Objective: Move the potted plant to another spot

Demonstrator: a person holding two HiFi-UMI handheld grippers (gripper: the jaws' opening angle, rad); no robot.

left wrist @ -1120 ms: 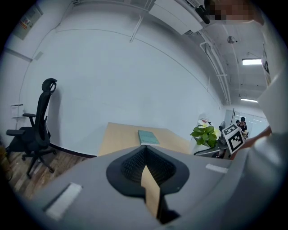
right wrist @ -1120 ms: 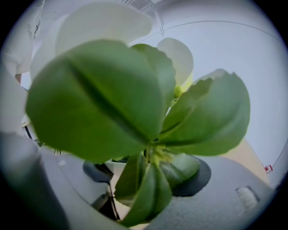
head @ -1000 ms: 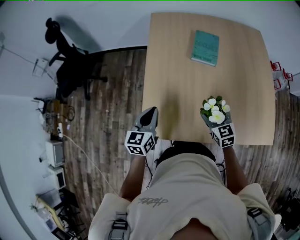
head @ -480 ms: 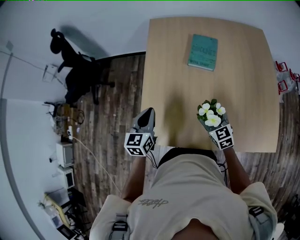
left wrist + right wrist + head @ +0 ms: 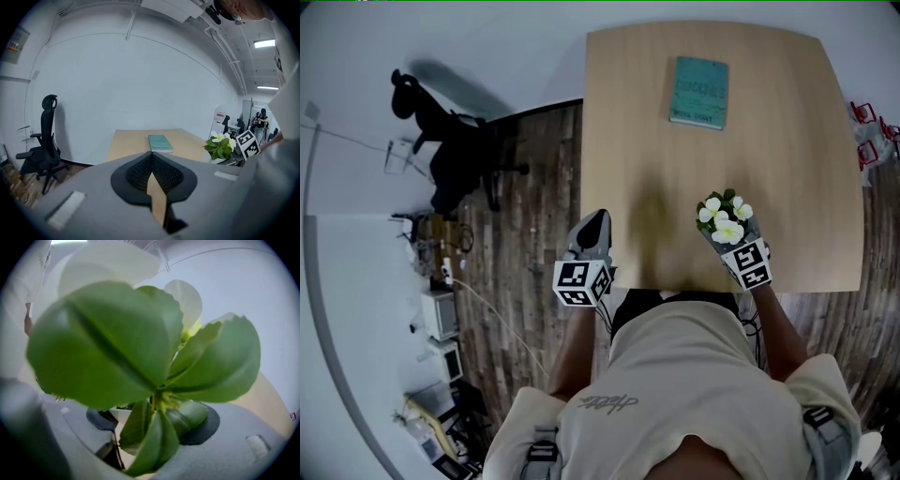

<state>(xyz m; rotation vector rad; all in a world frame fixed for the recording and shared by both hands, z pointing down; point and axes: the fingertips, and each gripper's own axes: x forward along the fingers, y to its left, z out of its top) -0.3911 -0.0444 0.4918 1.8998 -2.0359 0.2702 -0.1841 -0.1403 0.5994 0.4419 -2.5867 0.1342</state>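
Note:
The potted plant [image 5: 724, 220], white flowers over green leaves in a small white pot, is near the front right of the wooden table [image 5: 787, 169]. My right gripper [image 5: 727, 238] is shut on its pot. In the right gripper view the leaves [image 5: 140, 343] fill the picture and the pot's white rim [image 5: 123, 414] shows between the dark pads. I cannot tell whether the pot touches the table. My left gripper [image 5: 592, 234] hovers at the table's front left corner, shut and holding nothing. The left gripper view shows its jaws pressed together, with the plant [image 5: 220, 146] off to the right.
A teal book [image 5: 699, 91] lies at the far middle of the table, also in the left gripper view as the book [image 5: 160, 142]. A black office chair [image 5: 450, 155] stands on the wood floor to the left, with cables and boxes [image 5: 431, 309] along the left wall.
My right gripper has sunk slightly with the plant in it. The left gripper has drifted a little sideways and stays shut.

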